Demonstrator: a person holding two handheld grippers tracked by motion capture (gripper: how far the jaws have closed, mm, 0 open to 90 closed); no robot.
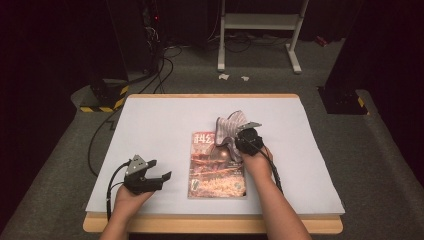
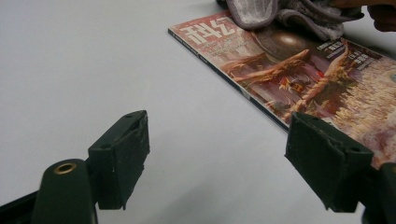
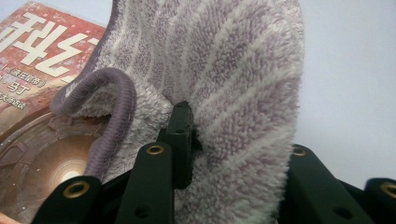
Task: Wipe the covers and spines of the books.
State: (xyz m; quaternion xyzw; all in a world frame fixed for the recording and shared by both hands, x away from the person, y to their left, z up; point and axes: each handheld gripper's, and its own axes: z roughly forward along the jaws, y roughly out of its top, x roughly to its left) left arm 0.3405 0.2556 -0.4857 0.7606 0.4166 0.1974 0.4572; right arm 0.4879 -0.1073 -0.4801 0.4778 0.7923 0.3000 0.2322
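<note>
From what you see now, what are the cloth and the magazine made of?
The cloth looks like soft microfibre terry: fuzzy pile in pale lilac and white stripes, with a stitched purple hem. The magazine seems to be glossy coated paper: thin, flat, with a printed cover that reflects light. The right hand-held gripper pinches the cloth.

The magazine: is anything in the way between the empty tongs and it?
Nothing visible. The left tongs stand open over bare white table, with the magazine just past them. The striped cloth, clamped in the right tongs, lies over the magazine's far corner only.
</note>
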